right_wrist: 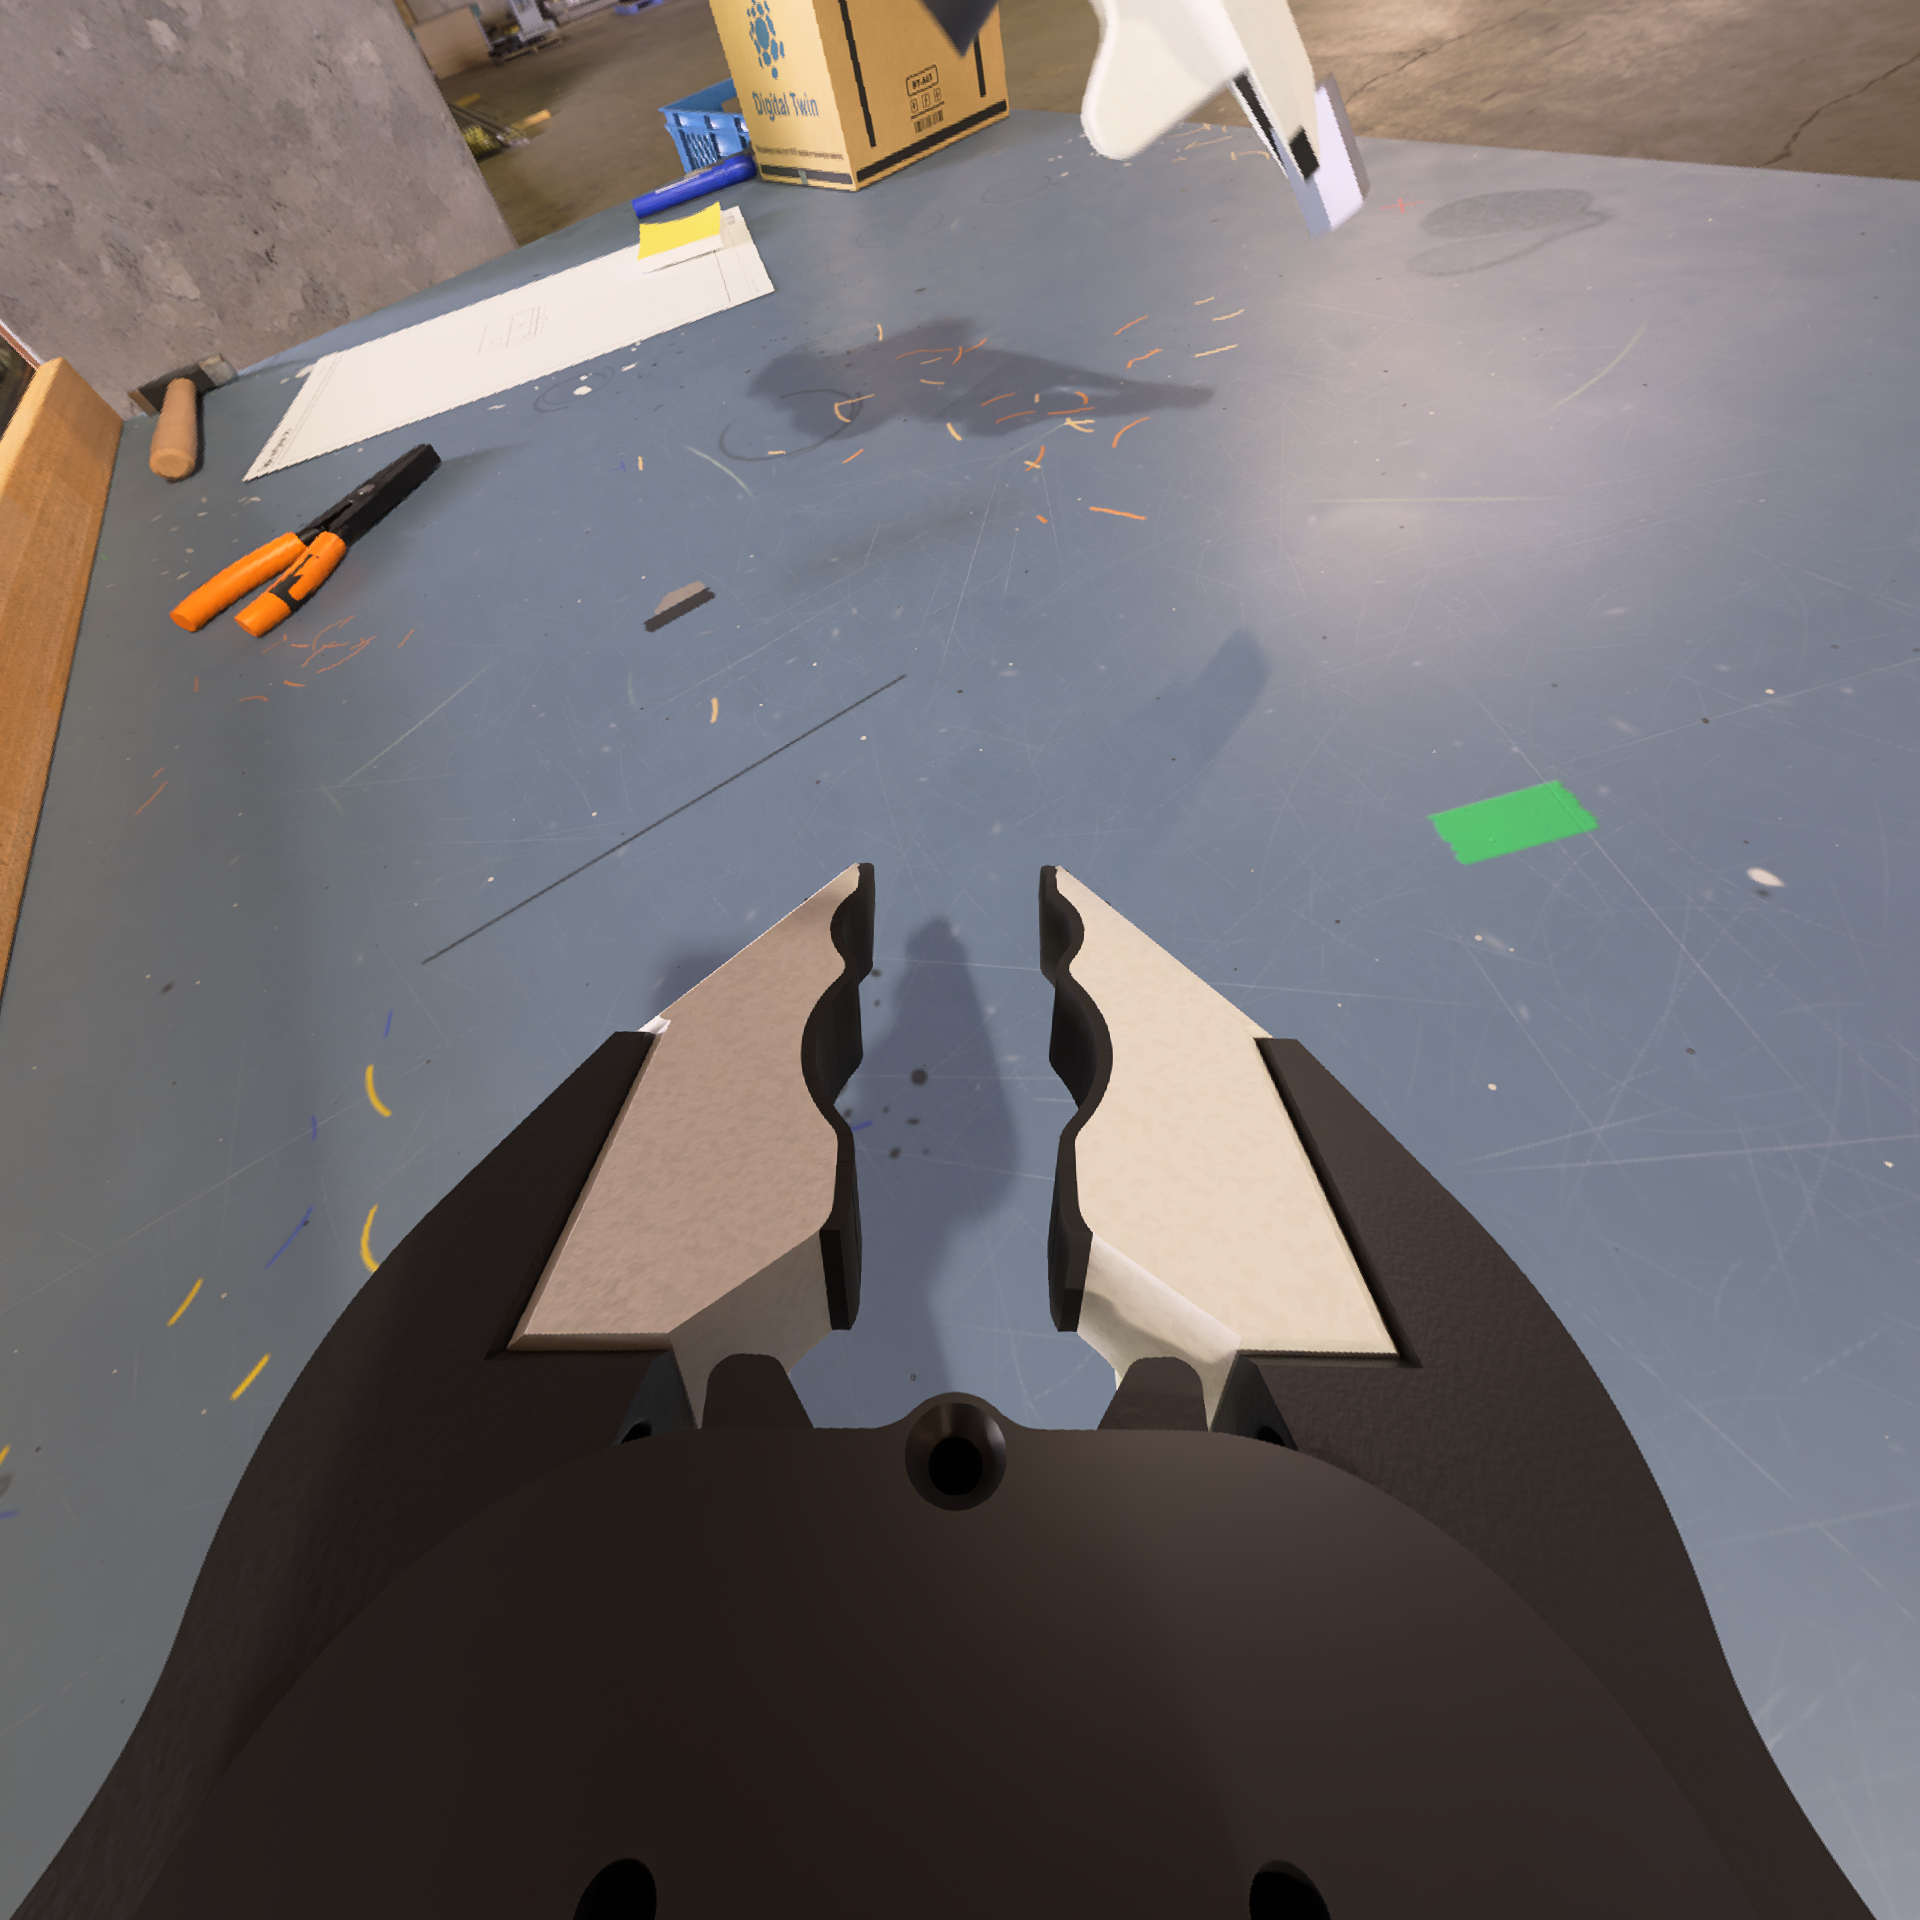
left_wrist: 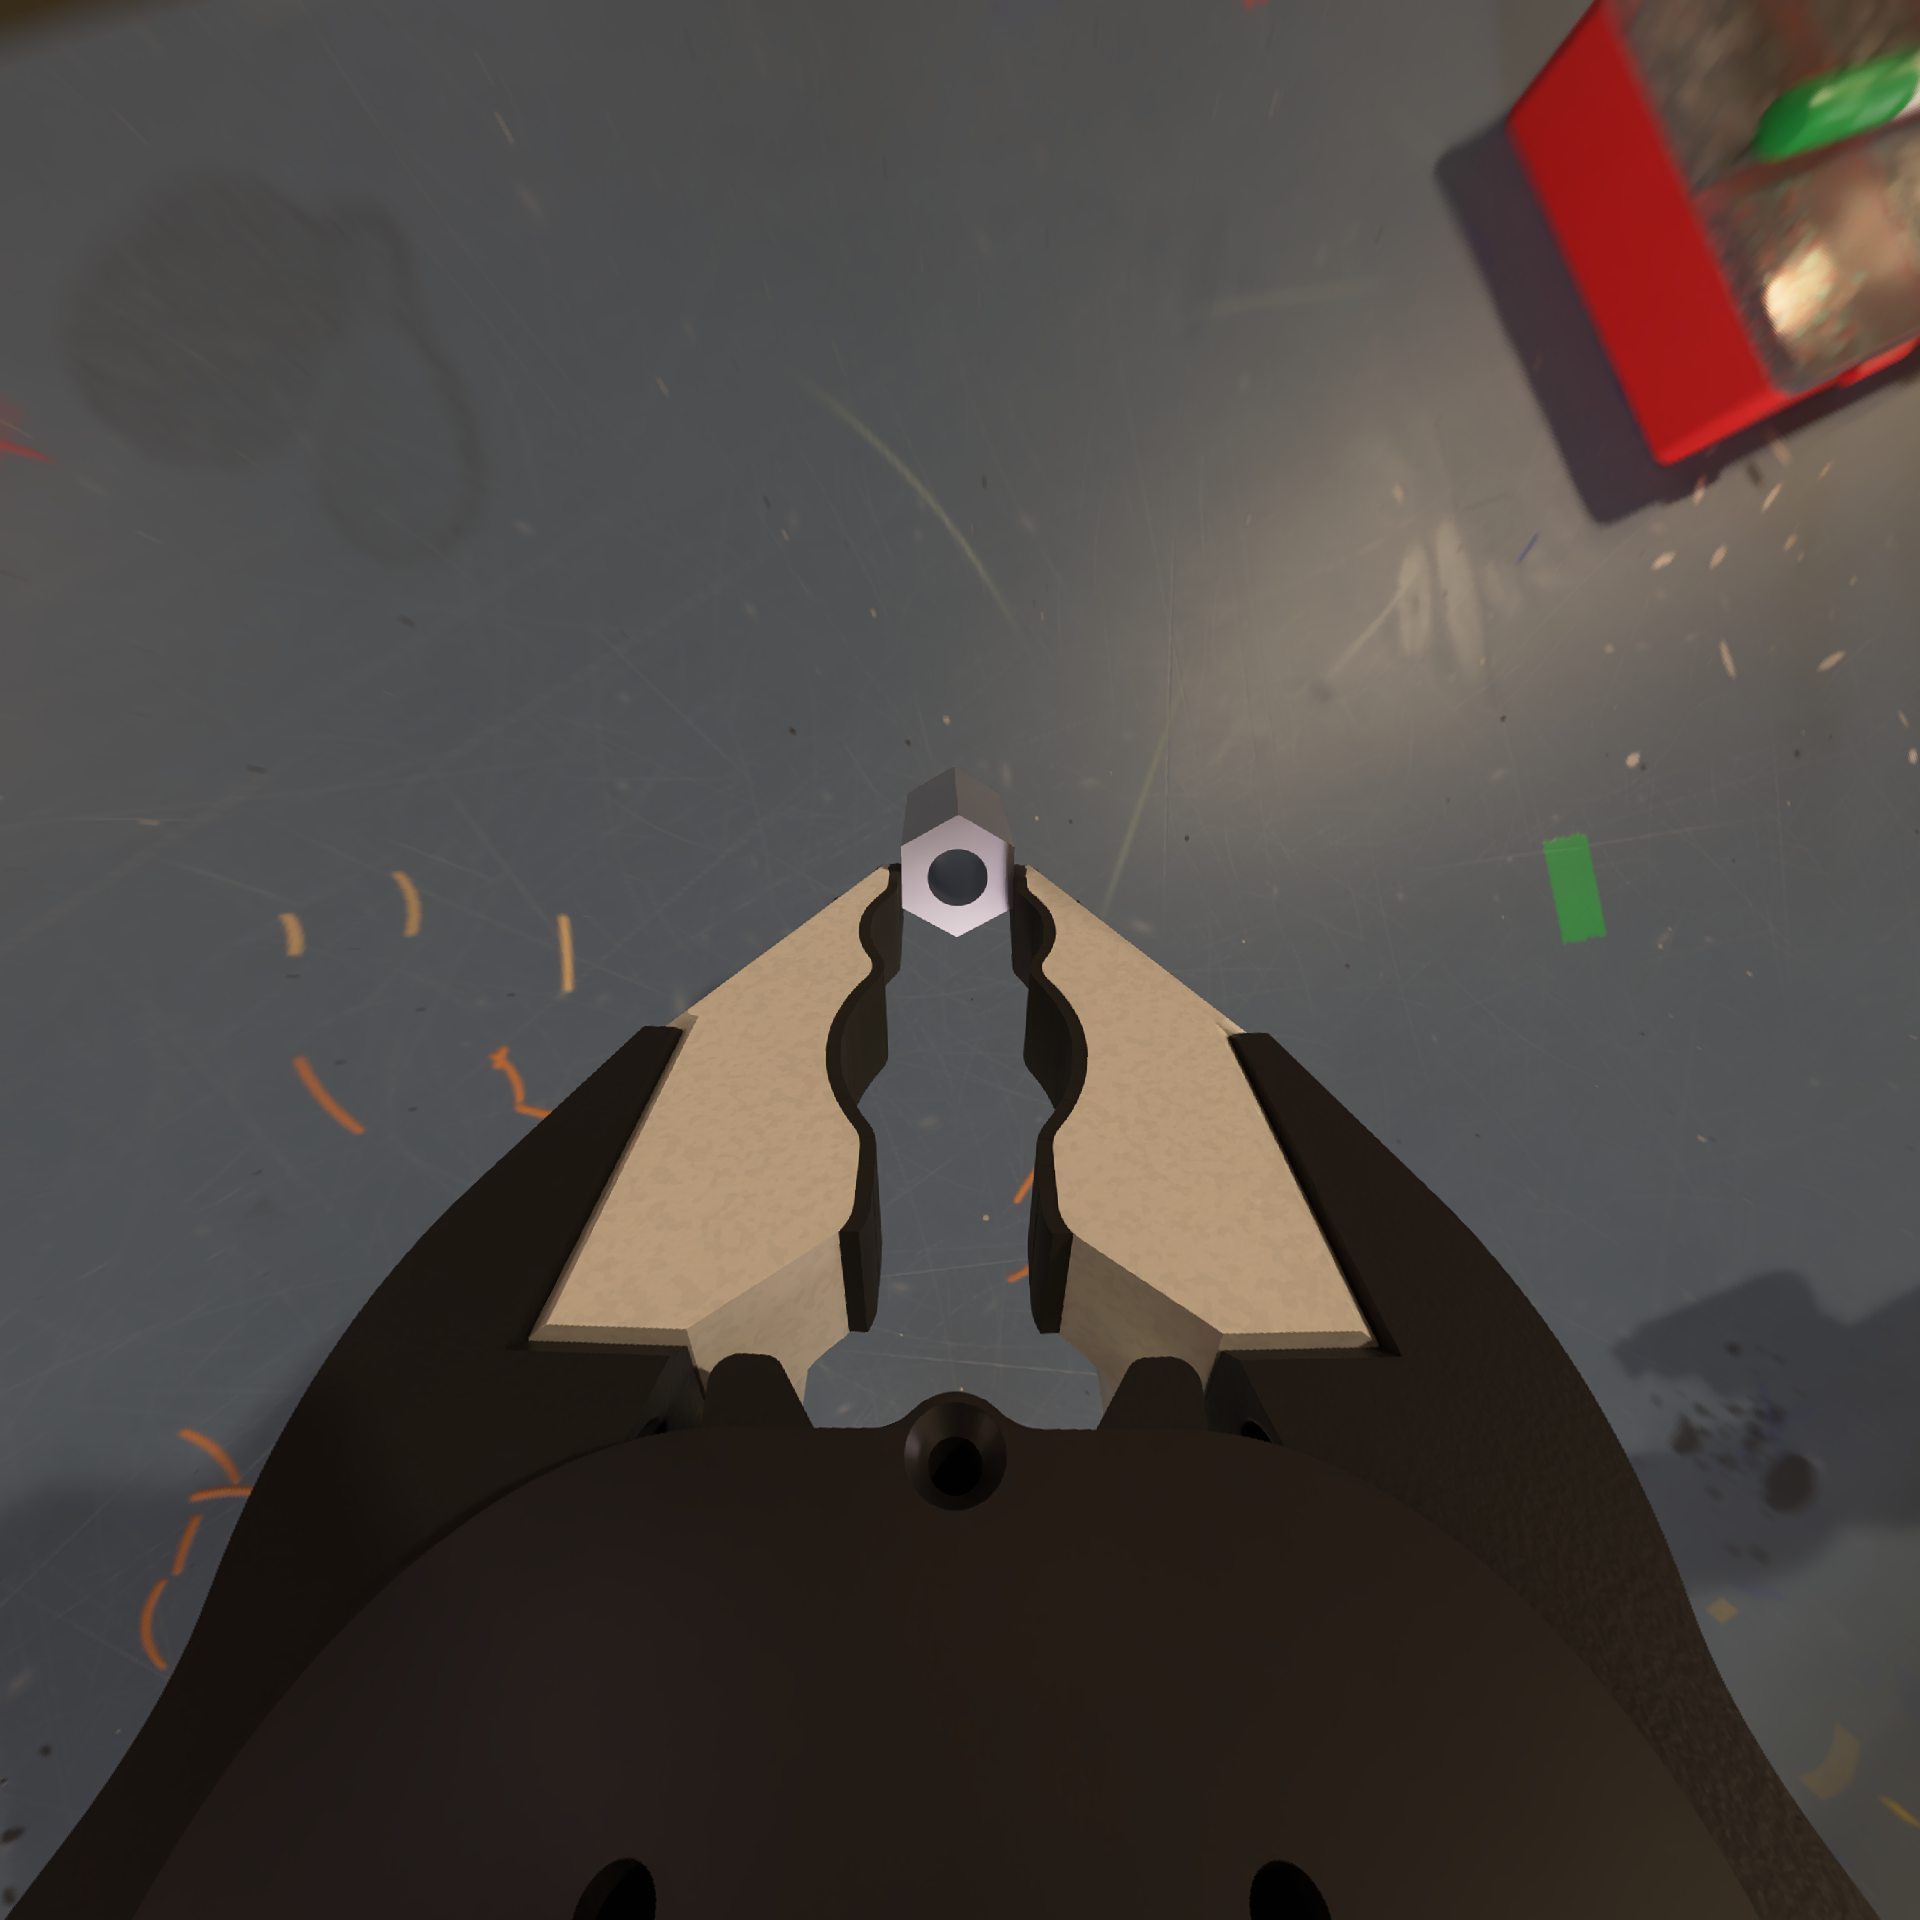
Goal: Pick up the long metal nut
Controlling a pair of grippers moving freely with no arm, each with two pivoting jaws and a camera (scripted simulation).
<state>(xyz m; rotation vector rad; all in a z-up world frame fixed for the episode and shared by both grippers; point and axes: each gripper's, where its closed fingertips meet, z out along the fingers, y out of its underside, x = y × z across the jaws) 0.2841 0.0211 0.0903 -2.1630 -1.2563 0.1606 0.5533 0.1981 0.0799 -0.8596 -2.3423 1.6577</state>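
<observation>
The long metal nut (left_wrist: 956,878) is silver and six-sided, seen end-on with its dark bore facing the camera. My left gripper (left_wrist: 956,896) is shut on it at the very fingertips and holds it high above the grey-blue table (left_wrist: 623,675). In the right wrist view the left gripper (right_wrist: 1195,73) shows at the top right with the nut (right_wrist: 1335,166) in its tips, well off the table. My right gripper (right_wrist: 956,883) is open and empty, low over the table (right_wrist: 1143,644).
A red box (left_wrist: 1714,239) lies at the far right under the left gripper. Green tape (right_wrist: 1512,821) is stuck on the table. Orange-handled pliers (right_wrist: 301,551), a paper sheet (right_wrist: 509,343), a hammer handle (right_wrist: 175,426), a cardboard box (right_wrist: 862,83) and a small grey block (right_wrist: 677,605) lie farther off.
</observation>
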